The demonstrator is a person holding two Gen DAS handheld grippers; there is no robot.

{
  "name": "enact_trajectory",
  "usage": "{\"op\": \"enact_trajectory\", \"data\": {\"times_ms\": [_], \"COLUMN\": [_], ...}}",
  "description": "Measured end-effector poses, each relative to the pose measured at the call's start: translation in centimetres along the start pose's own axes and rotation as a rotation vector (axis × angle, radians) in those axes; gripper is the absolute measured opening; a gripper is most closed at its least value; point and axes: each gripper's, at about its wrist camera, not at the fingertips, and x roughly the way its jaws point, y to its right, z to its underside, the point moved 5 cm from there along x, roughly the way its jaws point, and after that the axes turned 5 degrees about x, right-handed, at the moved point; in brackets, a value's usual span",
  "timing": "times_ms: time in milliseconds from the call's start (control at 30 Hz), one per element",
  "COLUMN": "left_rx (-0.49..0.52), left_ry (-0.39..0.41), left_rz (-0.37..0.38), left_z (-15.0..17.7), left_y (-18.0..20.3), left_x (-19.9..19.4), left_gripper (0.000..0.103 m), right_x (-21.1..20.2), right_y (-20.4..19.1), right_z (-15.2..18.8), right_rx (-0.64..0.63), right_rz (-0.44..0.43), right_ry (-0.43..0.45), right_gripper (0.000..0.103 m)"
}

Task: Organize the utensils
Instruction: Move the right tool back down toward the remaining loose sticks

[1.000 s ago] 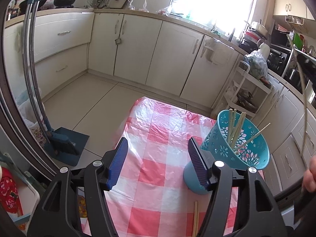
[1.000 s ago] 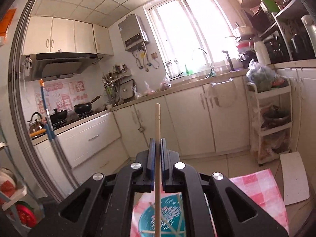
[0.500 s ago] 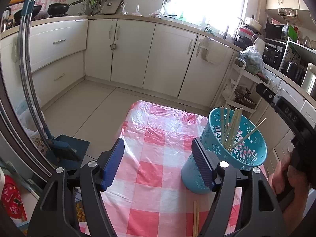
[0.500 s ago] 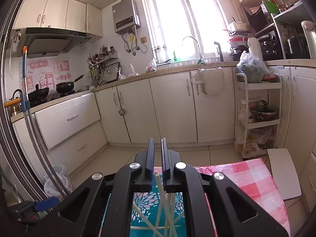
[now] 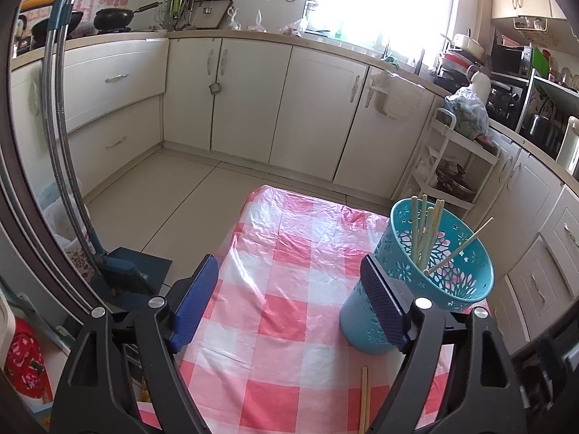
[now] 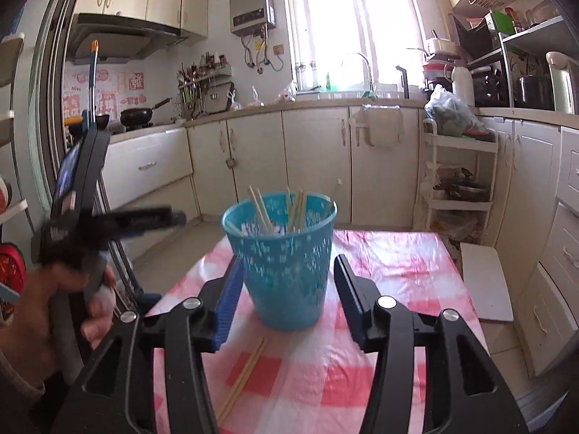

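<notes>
Having dropped its chopstick into the cup (image 6: 287, 253), the right gripper (image 6: 286, 302) spreads empty; left gripper (image 5: 289, 302) gapes idle; pair (image 6: 246, 372) remains mid-table.

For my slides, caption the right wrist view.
Open right gripper facing a blue basket of chopsticks, two more chopsticks on the checked tablecloth.

We note a glossy plastic tablecloth (image 5: 289, 253), a perforated matt plastic basket (image 5: 416, 289), and pale wooden chopsticks (image 5: 423, 228)
</notes>
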Motion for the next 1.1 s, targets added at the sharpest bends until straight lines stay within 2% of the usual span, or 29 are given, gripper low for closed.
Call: {"op": "enact_trajectory", "data": {"times_ms": [100, 167, 300, 633, 1100], "left_rx": [0.024, 0.038, 0.067, 0.093, 0.090], "left_ry": [0.001, -0.002, -0.030, -0.052, -0.089], "left_rz": [-0.002, -0.013, -0.031, -0.094, -0.091], "left_z": [0.6, 1.6, 3.7, 4.8, 5.8], "left_y": [0.2, 0.3, 0.2, -0.3, -0.1], "left_x": [-1.0, -1.7, -2.6, -2.6, -1.2], "left_gripper": [0.082, 0.085, 0.086, 0.087, 0.088], "right_x": [0.4, 0.9, 1.2, 1.0, 2.0], "right_y": [0.4, 0.4, 0.2, 0.1, 0.4], "right_z": [2.9, 4.2, 5.6, 7.6, 8.9], "right_rx": [0.020, 0.017, -0.004, 0.023, 0.035], "right_rz": [0.013, 0.020, 0.027, 0.018, 0.037], "right_ry": [-0.096, -0.129, -0.146, -0.182, -0.238], "right_gripper": [0.060, 0.063, 0.064, 0.066, 0.066]}}
